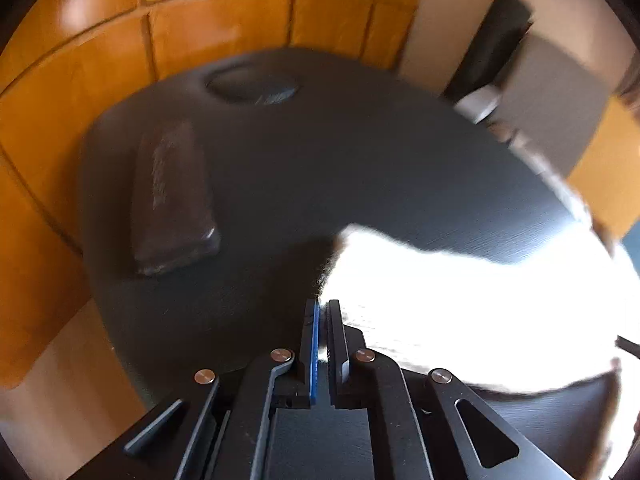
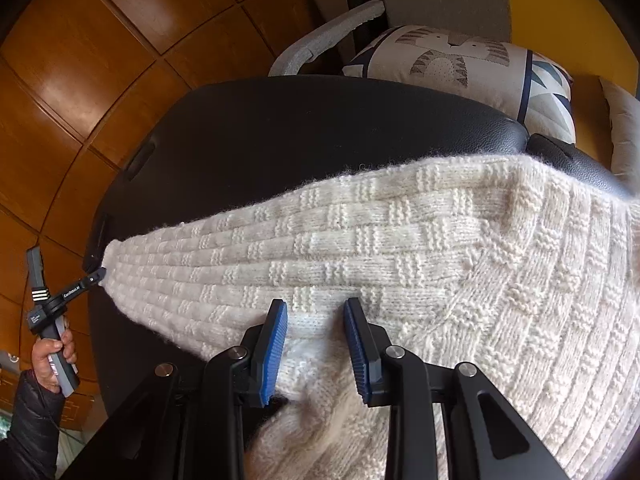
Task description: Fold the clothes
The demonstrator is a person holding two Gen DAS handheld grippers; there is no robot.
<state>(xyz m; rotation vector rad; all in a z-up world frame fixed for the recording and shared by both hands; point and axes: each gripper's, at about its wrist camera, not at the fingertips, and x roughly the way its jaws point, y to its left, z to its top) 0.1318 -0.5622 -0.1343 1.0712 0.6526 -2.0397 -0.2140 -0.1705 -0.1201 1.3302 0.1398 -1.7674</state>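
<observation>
A cream knitted sweater (image 2: 400,240) lies spread over a black padded table (image 2: 320,128). My right gripper (image 2: 316,316) stands open low over the sweater's near edge, and knit fabric shows between its blue pads (image 2: 276,344). My left gripper (image 2: 102,271) pinches the sweater's far left tip and pulls it to a point. In the left wrist view the left gripper (image 1: 322,308) is shut, with white fabric showing between the fingers. There the sweater (image 1: 460,312) is an overexposed white patch to the right.
A dark folded item (image 1: 172,200) lies on the black table (image 1: 320,160) at the left, with an oval recess (image 1: 252,86) beyond it. A cat-print cushion (image 2: 460,60) and a grey chair armrest (image 2: 320,40) sit behind the table. Wooden floor (image 2: 80,80) surrounds it. A hand (image 2: 52,352) holds the left gripper.
</observation>
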